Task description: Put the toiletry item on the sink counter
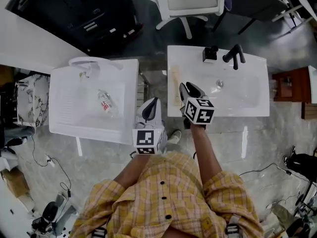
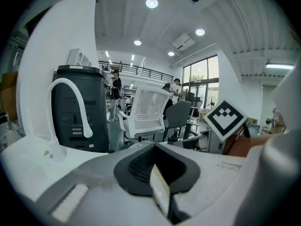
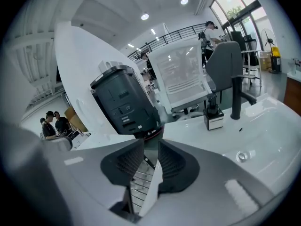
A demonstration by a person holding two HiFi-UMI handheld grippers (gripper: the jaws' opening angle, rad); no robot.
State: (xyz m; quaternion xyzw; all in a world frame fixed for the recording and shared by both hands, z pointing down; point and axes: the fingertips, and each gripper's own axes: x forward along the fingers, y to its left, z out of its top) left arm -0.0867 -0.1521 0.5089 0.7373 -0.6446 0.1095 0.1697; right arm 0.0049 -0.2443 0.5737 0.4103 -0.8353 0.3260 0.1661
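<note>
A small clear bottle with a red label [image 1: 105,103] lies in the basin of the left white sink [image 1: 62,118]. A slim pale item [image 1: 175,86] lies on the left strip of the right sink's counter [image 1: 252,110]. My right gripper [image 1: 188,88] hovers just right of that pale item, over the counter; its pads stand apart with nothing between them [image 3: 150,147]. My left gripper [image 1: 152,103] hangs over the gap between the two sinks, jaws together and empty [image 2: 154,149].
The right sink carries a black faucet [image 1: 234,56] and a black soap dispenser [image 1: 210,53], also the dispenser [image 3: 215,114] ahead of my right gripper. The left sink has a white curved faucet [image 2: 70,102]. A white office chair [image 1: 190,1] and a dark cabinet [image 1: 94,19] stand behind.
</note>
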